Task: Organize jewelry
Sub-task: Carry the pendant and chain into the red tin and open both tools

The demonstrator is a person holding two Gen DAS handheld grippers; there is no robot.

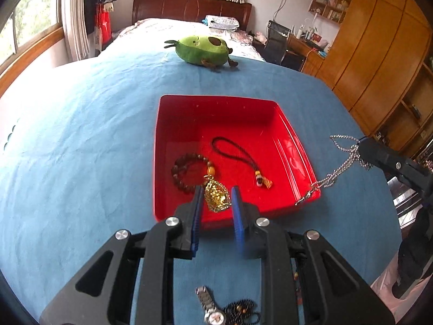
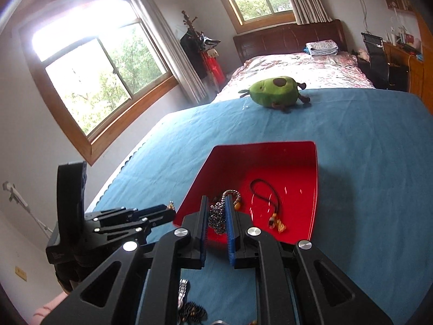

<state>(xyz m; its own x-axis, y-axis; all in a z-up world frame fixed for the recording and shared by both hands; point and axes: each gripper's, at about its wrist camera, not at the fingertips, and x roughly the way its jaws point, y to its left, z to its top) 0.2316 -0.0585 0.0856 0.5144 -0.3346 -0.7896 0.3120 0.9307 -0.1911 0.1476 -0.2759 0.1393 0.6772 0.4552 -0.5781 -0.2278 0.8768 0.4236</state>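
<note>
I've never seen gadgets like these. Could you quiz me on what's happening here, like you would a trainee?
1. True or false: the red tray is empty.
2. What does the right gripper grip? A. silver chain B. wristwatch C. plush toy
3. Fill in: the green avocado plush lies on the ___ bedcover.

Key: 1. False, a black-cord charm lies inside. 2. A. 3. Blue.

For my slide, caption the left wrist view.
Left hand-held gripper holds gold pendant above red tray.
</note>
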